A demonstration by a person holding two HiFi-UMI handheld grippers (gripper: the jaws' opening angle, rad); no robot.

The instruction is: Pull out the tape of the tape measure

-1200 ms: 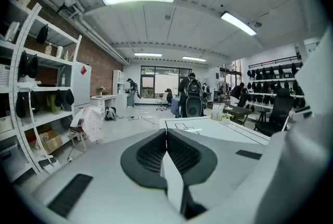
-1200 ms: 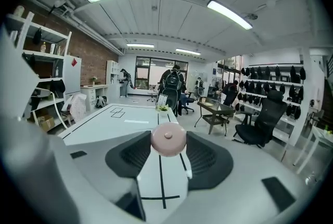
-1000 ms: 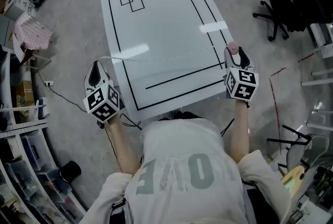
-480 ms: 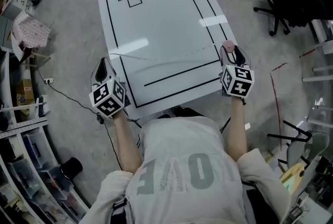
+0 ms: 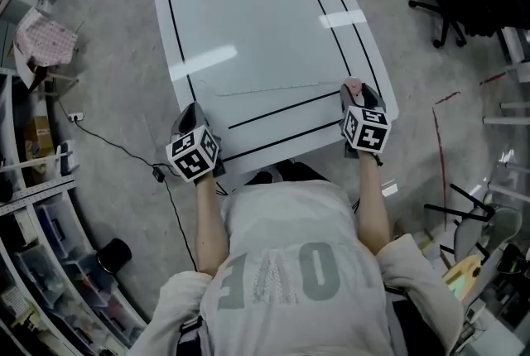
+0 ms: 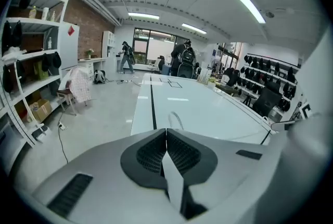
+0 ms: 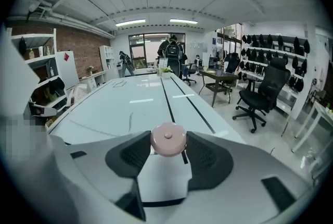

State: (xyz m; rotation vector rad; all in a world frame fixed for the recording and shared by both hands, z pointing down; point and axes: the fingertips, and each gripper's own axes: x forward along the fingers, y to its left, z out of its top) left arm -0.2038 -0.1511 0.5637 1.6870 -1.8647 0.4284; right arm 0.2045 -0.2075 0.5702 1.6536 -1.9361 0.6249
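Since our left tongs (image 6: 166, 132) are pinched tight on the end of the tape (image 6: 173, 178) and our right tongs (image 7: 168, 147) clasp the pink tape measure (image 7: 168, 138), the tape lies slightly slack crosswise between them over the near desk (image 5: 265, 15). We judge further pulling runs sideways, tongs moving apart.
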